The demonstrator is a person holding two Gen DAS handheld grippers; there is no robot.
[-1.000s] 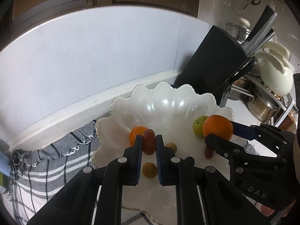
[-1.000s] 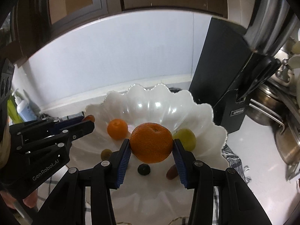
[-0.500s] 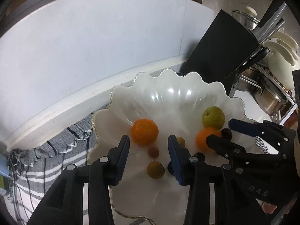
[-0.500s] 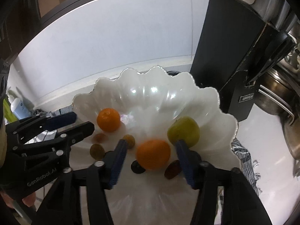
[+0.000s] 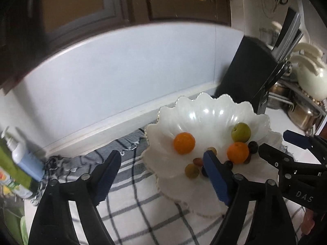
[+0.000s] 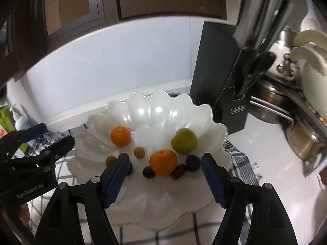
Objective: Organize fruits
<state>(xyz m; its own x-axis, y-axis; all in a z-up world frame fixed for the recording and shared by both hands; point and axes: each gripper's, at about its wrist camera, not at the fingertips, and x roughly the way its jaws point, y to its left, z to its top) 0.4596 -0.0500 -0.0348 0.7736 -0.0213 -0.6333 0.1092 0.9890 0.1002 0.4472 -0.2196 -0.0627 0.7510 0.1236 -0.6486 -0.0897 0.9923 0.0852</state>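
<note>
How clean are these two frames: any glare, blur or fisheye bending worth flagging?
Left wrist: motion blur smears the cabinets and kettle; the wall edge bows strongly; small highlights on the bowl. Right wrist: fruit sharp, with glare spots on the bowl's back wall; pots at the right edge are smeared; dark vignette in every corner.

Two wrist fisheyes, both angled down at the counter from close range.
The left view looks from the bowl's left over the checked cloth; the right view faces the bowl head-on. Both share bowl, wall and knife block.
</note>
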